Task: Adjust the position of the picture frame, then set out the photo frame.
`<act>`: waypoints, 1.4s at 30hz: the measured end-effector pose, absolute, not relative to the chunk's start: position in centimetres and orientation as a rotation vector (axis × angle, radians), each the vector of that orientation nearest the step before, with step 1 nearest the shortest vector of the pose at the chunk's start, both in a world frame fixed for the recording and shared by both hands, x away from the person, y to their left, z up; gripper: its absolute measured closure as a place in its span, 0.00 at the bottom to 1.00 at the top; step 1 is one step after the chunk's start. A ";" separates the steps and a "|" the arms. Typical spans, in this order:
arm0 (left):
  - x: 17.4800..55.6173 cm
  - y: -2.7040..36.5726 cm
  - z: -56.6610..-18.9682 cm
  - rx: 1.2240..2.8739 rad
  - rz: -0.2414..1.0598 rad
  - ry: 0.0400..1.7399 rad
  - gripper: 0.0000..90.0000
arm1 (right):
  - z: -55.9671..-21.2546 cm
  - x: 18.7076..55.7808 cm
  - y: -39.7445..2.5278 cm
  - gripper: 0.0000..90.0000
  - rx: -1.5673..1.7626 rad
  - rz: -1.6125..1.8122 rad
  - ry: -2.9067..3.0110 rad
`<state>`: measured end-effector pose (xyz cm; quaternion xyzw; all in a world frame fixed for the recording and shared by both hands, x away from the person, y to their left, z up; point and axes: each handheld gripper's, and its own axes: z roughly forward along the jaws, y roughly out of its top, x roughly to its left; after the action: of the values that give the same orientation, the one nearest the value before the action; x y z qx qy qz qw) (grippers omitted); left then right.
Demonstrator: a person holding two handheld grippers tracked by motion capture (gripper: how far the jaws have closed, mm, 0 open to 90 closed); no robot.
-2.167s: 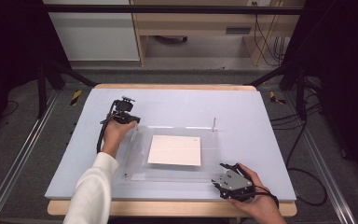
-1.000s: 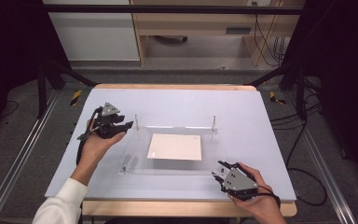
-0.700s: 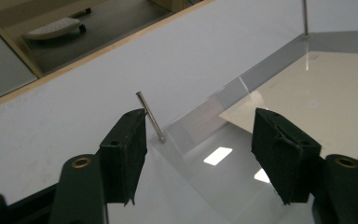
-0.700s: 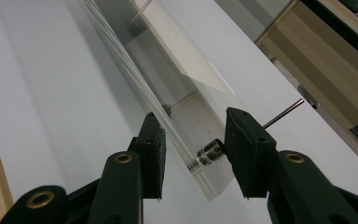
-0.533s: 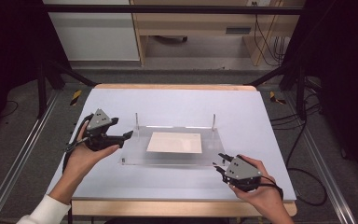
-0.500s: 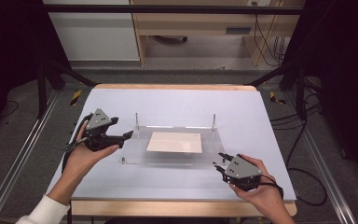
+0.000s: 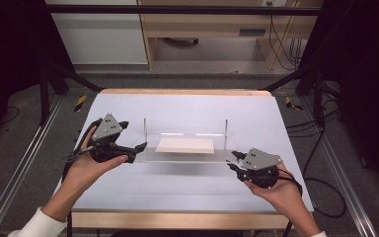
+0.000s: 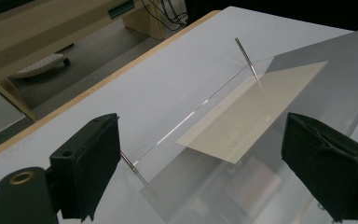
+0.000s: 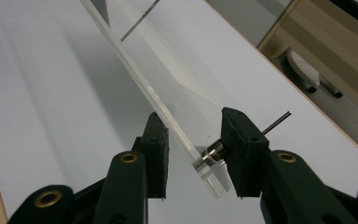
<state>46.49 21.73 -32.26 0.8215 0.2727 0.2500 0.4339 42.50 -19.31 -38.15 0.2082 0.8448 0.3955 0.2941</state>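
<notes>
White bench [image 7: 187, 187] carries a clear acrylic frame [image 7: 185, 154] mid-surface, a cream sheet [image 7: 185, 145] pressed inside. Right claw [image 9: 193, 154] clamps its near corner, probably to steady or lift it; left claw [image 8: 214, 177] gapes wide at the opposite end, ready to grip.

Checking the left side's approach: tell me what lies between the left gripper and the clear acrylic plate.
Nothing: in the high view, bare white tabletop separates the open left gripper from the clear acrylic plate.
</notes>
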 end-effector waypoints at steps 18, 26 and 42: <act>44.3 21.0 -31.8 2.178 0.717 0.535 0.19 | -36.9 43.6 -19.4 0.70 0.581 1.060 2.292; 44.1 20.6 -31.8 2.194 0.719 0.501 0.23 | -36.4 44.1 -19.5 0.70 0.598 1.076 2.296; 44.1 19.6 -32.9 2.270 0.754 0.413 0.43 | -35.6 45.0 -19.6 0.70 0.641 1.101 2.312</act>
<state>44.12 19.60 -32.90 0.8762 0.1596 0.2910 0.3494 45.01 -19.63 -35.62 0.2352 0.8484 0.4039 0.2485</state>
